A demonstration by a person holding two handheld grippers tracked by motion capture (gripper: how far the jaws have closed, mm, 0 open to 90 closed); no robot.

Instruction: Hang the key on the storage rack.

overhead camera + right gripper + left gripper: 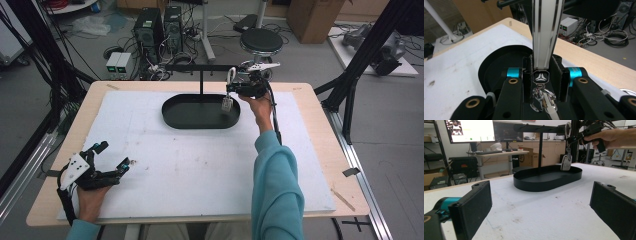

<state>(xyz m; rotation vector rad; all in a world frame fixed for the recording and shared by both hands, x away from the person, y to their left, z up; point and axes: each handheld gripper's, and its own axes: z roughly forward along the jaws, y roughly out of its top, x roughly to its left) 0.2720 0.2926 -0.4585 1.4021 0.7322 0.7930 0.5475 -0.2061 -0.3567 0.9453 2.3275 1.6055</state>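
Carabiner [231,75] clamped in the right claw [235,89], up beside the stand's crossbar [200,67].
Key fob [227,103] dangles beneath it, over the black oval tray [200,122]. Left claw [114,156] rests near the worktop [310,150] front-left corner, jaws spread wide, holding nothing.

Round black stool [261,41] on the floor beyond the table's far edge, two computer towers [159,27] among loose cables, cardboard box [314,17] at the back, lit monitor [470,130] above a side desk [499,153].
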